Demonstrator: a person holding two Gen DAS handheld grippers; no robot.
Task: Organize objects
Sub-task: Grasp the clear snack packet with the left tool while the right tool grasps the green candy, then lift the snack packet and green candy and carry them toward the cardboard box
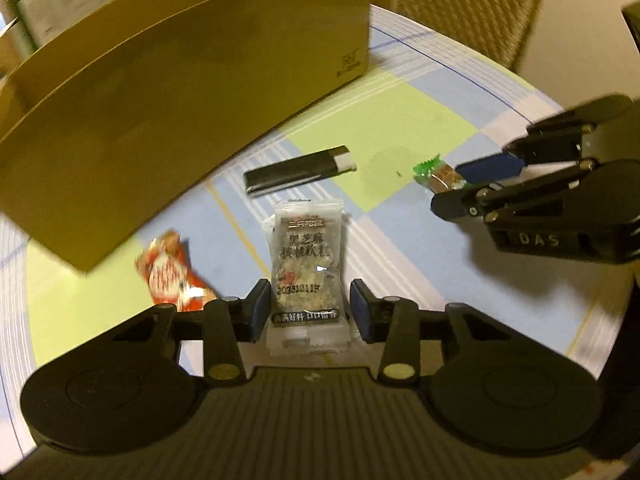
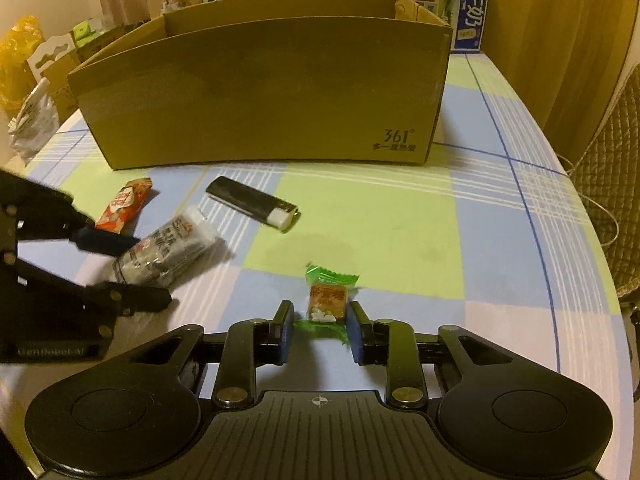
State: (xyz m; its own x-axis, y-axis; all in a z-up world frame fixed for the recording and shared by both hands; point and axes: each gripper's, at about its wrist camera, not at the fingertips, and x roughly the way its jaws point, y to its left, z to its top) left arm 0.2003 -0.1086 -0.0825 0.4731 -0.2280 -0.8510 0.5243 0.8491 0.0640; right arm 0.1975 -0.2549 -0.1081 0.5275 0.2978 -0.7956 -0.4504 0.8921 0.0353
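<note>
A grey-and-clear snack sachet lies on the checked tablecloth between the pads of my left gripper. The jaws are open, with a small gap on each side. A green-wrapped candy lies between the fingertips of my right gripper, which is open and straddles it. A red snack packet and a black lighter with a white end rest in front of the open cardboard box.
The tablecloth curves to the table's edge on the right, where a woven chair stands. Printed cartons stand behind the box. A yellow bag and a silver bag sit at the far left.
</note>
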